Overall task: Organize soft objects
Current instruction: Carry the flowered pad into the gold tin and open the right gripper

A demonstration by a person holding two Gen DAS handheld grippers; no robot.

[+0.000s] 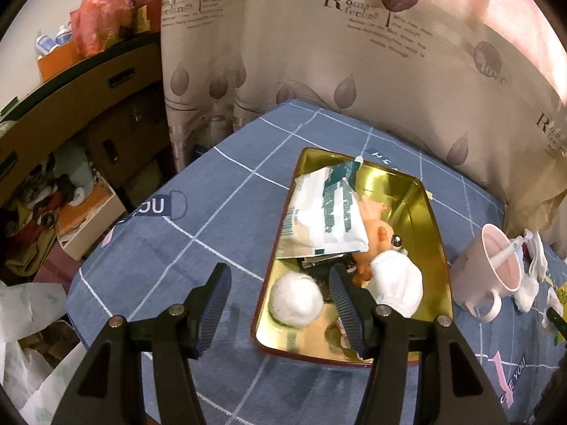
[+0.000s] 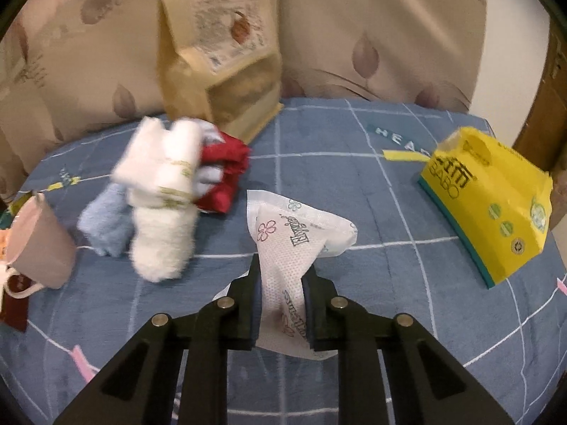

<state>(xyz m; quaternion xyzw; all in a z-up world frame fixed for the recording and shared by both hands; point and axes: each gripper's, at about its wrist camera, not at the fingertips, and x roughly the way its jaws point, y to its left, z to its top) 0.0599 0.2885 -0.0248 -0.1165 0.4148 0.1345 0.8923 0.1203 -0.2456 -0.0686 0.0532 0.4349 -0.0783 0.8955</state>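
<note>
A gold tin tray [image 1: 418,191] lies on the blue checked cloth and holds a white and green packet [image 1: 326,212], an orange doll [image 1: 384,233], a white fluffy ball [image 1: 296,299] and a white cloth bundle [image 1: 398,281]. My left gripper [image 1: 280,272] hangs open over the tray's near end, its right finger just beside the ball. In the right wrist view my right gripper [image 2: 281,269] is shut on a white flower-printed soft packet [image 2: 294,237], squeezed at its middle and held above the cloth. A pile of white, light blue and red towels [image 2: 166,191] lies to the left.
A pink mug [image 1: 490,265] with a white pump stands right of the tray; the same mug [image 2: 37,244] shows at the left in the right wrist view. A brown paper bag [image 2: 216,53] stands at the back against the curtain. A yellow tissue pack [image 2: 492,198] lies right.
</note>
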